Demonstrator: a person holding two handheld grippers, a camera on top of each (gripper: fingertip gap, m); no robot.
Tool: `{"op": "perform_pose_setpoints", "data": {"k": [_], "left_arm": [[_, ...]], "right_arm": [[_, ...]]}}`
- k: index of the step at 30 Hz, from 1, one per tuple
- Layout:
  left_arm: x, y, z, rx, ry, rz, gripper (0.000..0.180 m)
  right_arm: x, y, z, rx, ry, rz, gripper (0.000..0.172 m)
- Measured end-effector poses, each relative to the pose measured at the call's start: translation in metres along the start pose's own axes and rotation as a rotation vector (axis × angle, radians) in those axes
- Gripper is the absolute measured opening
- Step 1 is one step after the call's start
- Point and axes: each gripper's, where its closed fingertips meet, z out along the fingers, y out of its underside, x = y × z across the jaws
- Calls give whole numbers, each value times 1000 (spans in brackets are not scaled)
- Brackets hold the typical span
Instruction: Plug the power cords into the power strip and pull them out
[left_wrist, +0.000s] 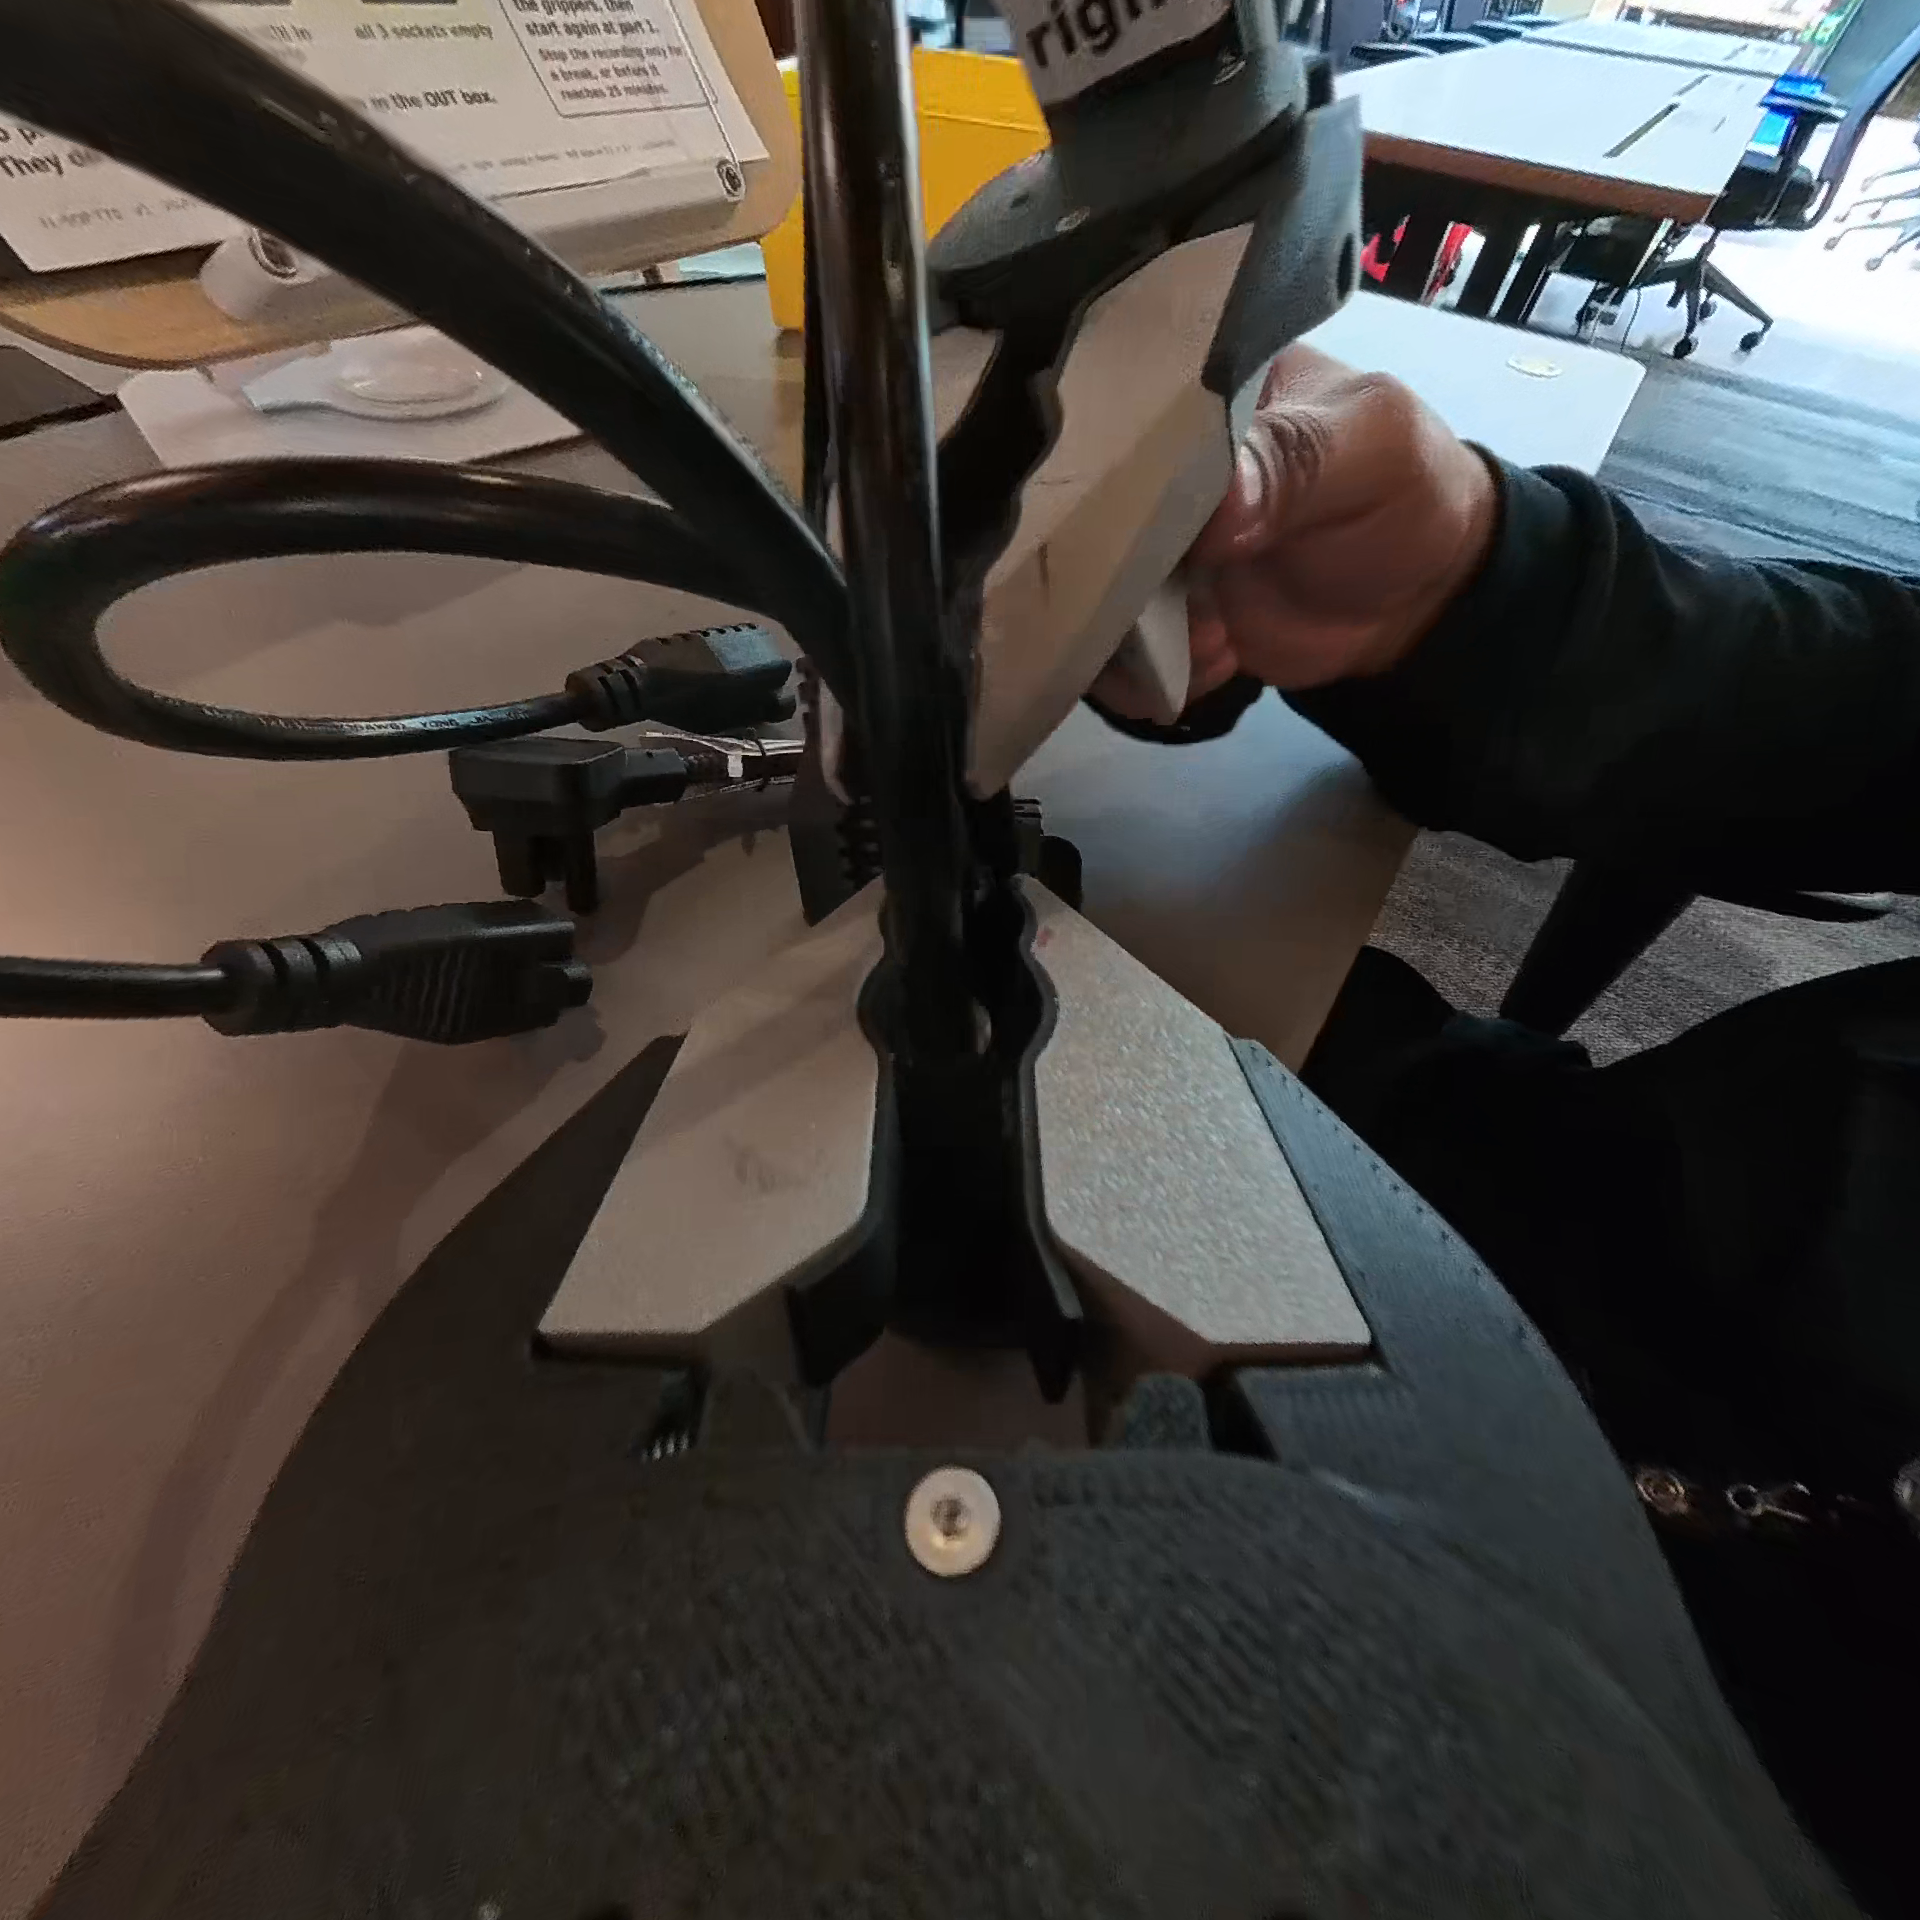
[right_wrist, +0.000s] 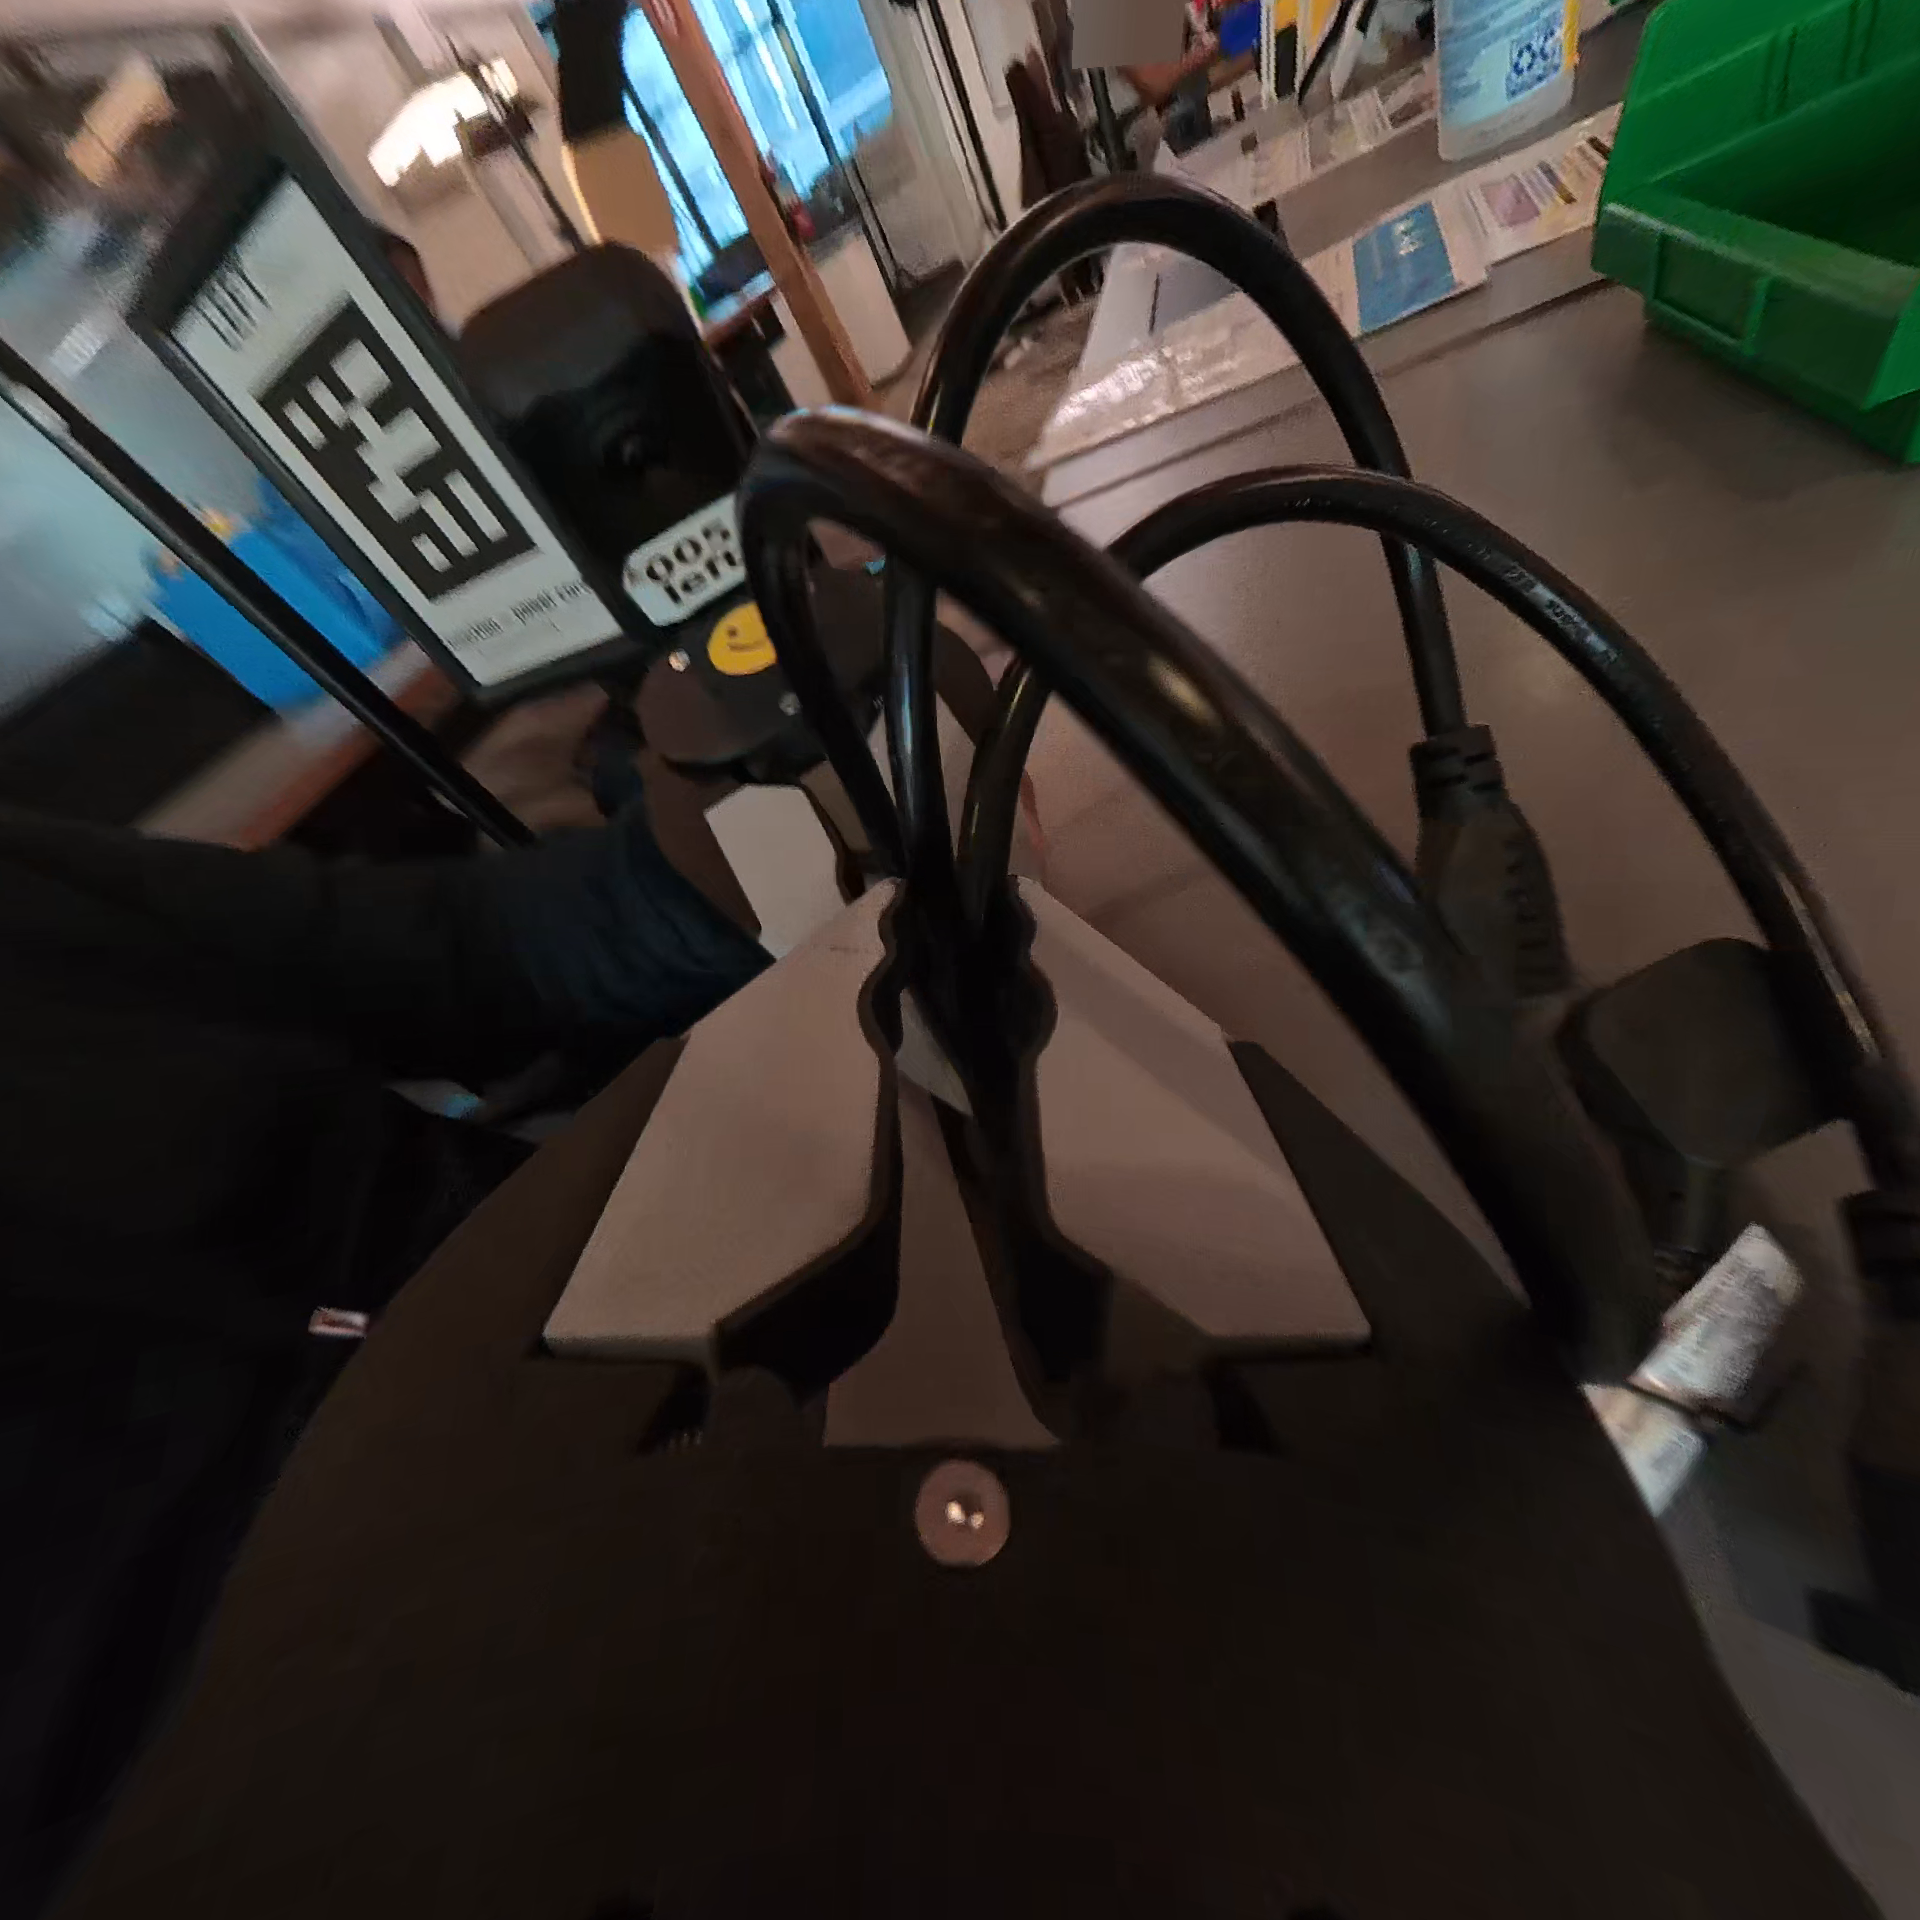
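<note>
Several black power cords (left_wrist: 883, 416) stand bunched together, looping up over the grey table (left_wrist: 260, 1195). My left gripper (left_wrist: 951, 920) is shut on the bunch, pads pressed on the cords. My right gripper (left_wrist: 904, 821) comes in from the upper right, shut on the same bunch just beyond the left fingertips. In the right wrist view my right gripper (right_wrist: 956, 899) clamps the cords (right_wrist: 1143, 665), and the left gripper (right_wrist: 904, 821) faces it. Loose black plugs (left_wrist: 551, 800) and connectors (left_wrist: 416, 982) lie on the table to the left. No power strip is in view.
A yellow bin (left_wrist: 977, 114) and printed sheets on a stand (left_wrist: 540, 94) stand at the back. A green bin (right_wrist: 1766, 229) is at the far right. A hand (left_wrist: 1340, 530) in a dark sleeve holds the right gripper. The table edge (left_wrist: 1340, 935) is near. About 4 centimetres separates my left fingertips from my right.
</note>
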Motion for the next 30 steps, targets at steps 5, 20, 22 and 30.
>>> {"op": "perform_pose_setpoints", "data": {"k": [5, 20, 22, 30], "left_arm": [[1, 0, -1, 5, 25, -26, 16], [-1, 0, -2, -11, -57, 69, 15], [-2, -4, 3, 17, -110, 82, 16], [-9, -5, -1, -16, -162, 127, 16]], "right_arm": [[6, 11, -11, -118, 95, -149, 9], [9, 8, 4, 22, 45, 50, 5], [12, 3, 3, 93, 40, 105, 5], [11, -8, 4, 253, -112, 265, 5]]}}
